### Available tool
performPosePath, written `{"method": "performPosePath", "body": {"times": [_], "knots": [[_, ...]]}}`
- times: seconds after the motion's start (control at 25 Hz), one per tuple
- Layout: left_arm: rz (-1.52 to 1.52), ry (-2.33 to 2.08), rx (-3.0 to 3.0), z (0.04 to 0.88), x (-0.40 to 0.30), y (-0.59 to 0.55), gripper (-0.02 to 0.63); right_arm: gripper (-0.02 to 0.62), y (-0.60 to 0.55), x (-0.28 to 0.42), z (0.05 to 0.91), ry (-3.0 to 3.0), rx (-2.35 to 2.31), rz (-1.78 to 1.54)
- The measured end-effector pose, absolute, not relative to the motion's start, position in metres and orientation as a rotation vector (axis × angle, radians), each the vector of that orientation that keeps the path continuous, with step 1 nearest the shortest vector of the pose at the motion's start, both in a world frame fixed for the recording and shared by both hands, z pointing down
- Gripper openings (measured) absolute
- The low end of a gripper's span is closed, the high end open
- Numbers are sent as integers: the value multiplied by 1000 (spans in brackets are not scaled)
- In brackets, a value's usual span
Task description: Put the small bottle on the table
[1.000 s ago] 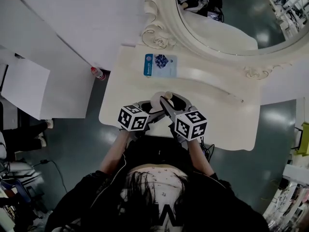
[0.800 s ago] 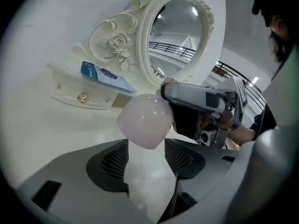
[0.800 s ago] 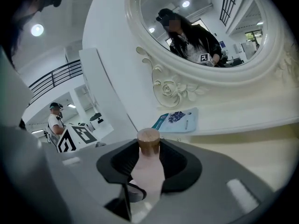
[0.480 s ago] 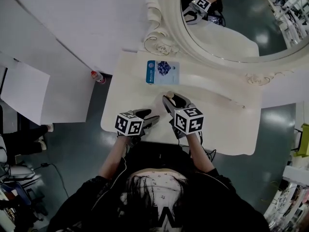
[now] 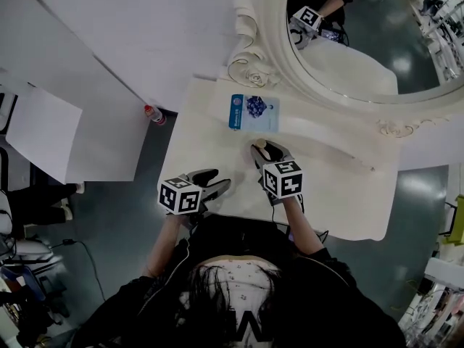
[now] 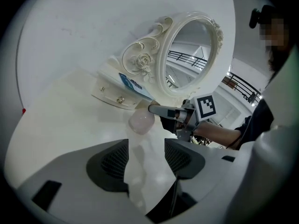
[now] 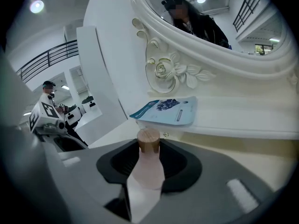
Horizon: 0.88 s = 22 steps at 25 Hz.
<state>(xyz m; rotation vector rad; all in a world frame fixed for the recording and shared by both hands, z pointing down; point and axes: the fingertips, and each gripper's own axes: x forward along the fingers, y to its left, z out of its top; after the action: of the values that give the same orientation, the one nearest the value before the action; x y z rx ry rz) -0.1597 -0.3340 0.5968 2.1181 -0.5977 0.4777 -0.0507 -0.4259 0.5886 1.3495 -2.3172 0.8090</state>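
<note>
desk (image 5: 348,194): white, mirror (image 5: 348,49) behind | packet (image 5: 254,112): blue, flat on ledge below mirror | right gripper (image 5: 266,148): over desk middle, pale bottle (image 5: 270,151) between jaws | left gripper (image 5: 216,182): at desk's near edge

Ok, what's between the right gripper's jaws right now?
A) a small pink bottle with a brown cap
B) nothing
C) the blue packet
A: the right gripper is closed on the small pink bottle, its brown cap standing up between the jaws.
</note>
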Motion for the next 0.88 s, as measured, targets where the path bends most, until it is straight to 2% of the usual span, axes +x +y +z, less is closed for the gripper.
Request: {"method": "performPosePath", "body": {"times": [0.52, 0.88], "knots": [[462, -642, 2108, 592, -183, -331, 241, 147, -427, -67, 594, -2297, 1273, 525], [431, -649, 2123, 585, -182, -335, 239, 149, -438, -68, 596, -2302, 1262, 460]]}}
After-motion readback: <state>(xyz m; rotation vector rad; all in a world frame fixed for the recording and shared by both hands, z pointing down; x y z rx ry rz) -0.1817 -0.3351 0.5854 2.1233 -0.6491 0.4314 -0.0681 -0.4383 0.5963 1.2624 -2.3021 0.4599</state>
